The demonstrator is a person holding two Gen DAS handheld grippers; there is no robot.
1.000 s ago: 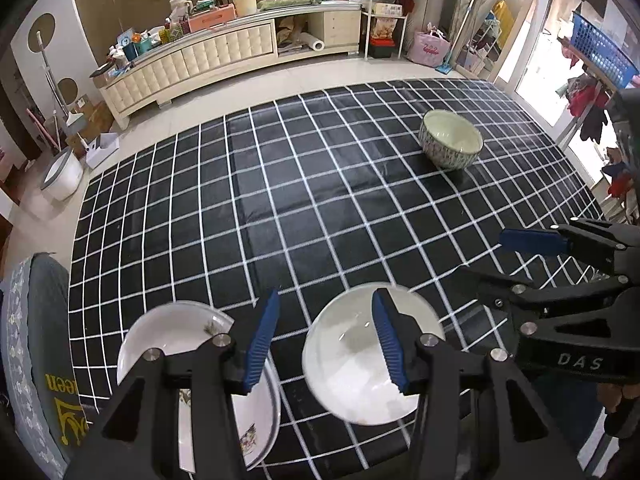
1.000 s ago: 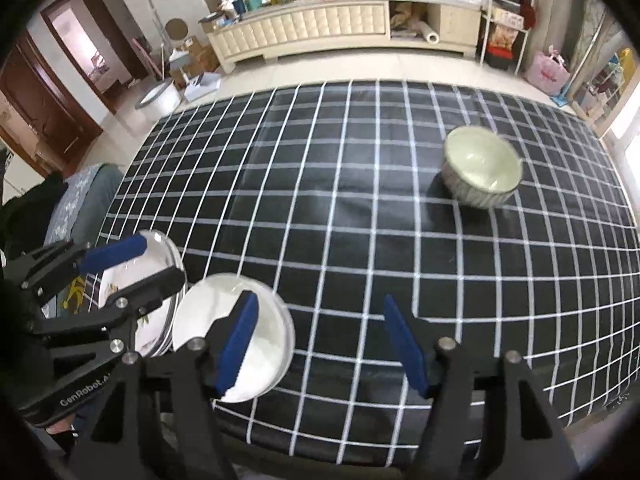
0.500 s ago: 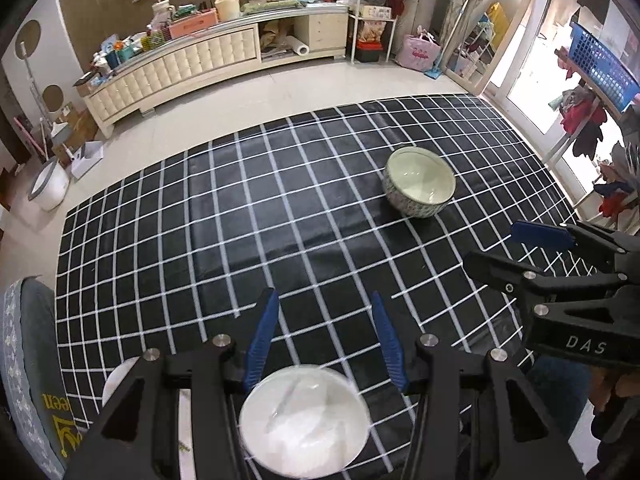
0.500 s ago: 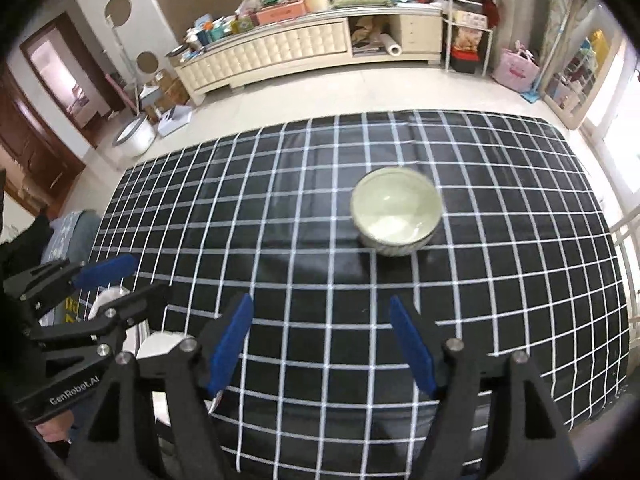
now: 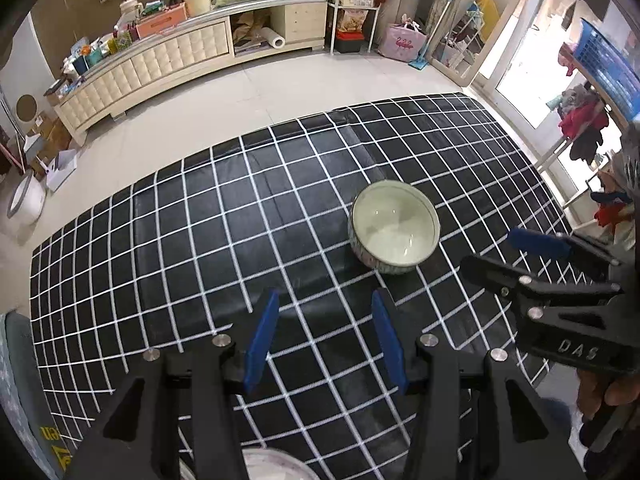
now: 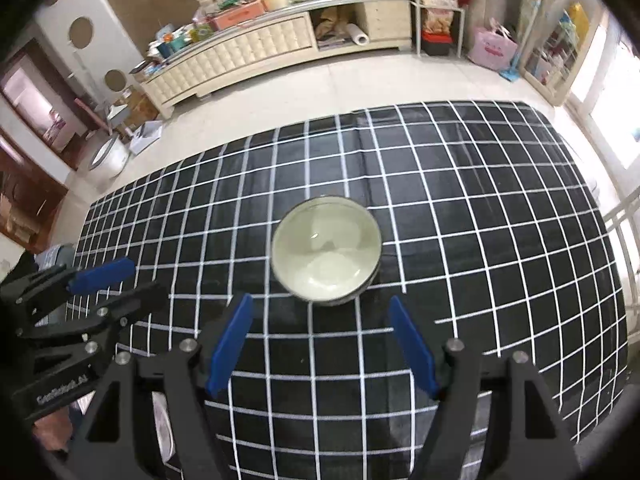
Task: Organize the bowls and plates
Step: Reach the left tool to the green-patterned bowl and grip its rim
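Note:
A pale green bowl (image 5: 395, 233) with a patterned outside stands upright on the black grid tablecloth (image 5: 224, 216); it also shows in the right wrist view (image 6: 326, 250). My right gripper (image 6: 320, 340) is open and empty, just short of the bowl and centred on it. My left gripper (image 5: 326, 340) is open and empty, to the left of the bowl. A white plate (image 5: 272, 465) peeks out under the left gripper at the near table edge. A plate rim (image 6: 164, 426) shows low left in the right wrist view.
The tablecloth (image 6: 480, 220) covers the whole table. The floor lies beyond its far edge, with a long cream cabinet (image 5: 160, 60) against the wall. A grey cushioned seat (image 5: 16, 380) is at the table's left.
Both grippers have moved forward and to the right, away from the plates and toward the bowl. The plates have slid out of view below. Both stay open.

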